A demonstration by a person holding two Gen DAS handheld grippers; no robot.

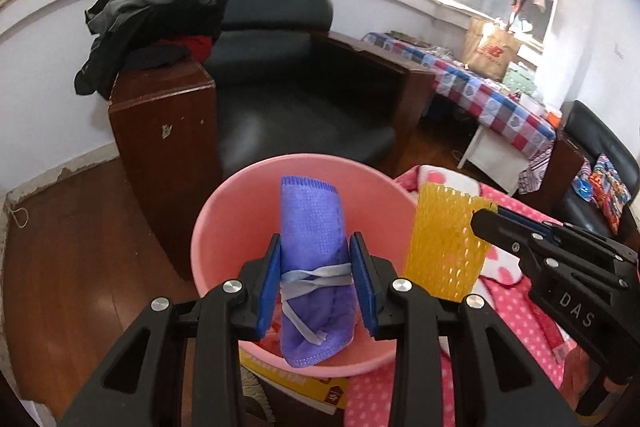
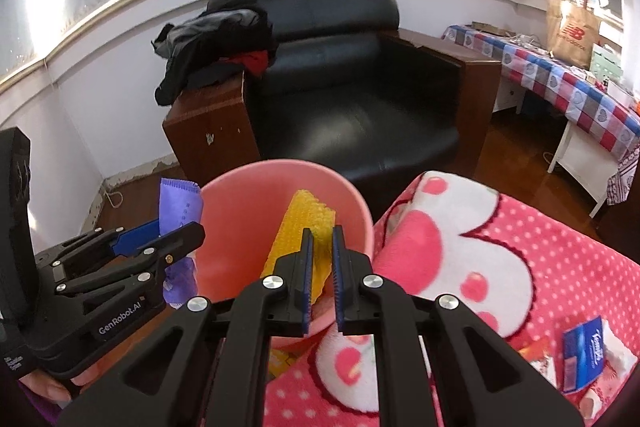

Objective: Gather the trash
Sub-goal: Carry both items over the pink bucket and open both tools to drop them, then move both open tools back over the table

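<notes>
Armchair (image 1: 288,87) behind pink bin (image 1: 224,227) (polka-dot blanket (image 2: 540,247) beside); left gripper (image 1: 316,279) clamps purple cloth (image 1: 312,227), right gripper (image 2: 320,267) yellow netting (image 2: 304,227).

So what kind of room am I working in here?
Most likely a lived-in home sitting room. A black leather armchair with a jacket dumped on its arm stands by the wall, a table under a checked cloth holds clutter, and the floor is wood.

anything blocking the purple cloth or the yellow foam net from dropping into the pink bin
Nothing visible. The purple cloth, held by the left gripper, and the yellow foam net, held by the right gripper, are both above the pink bin's open mouth.
</notes>
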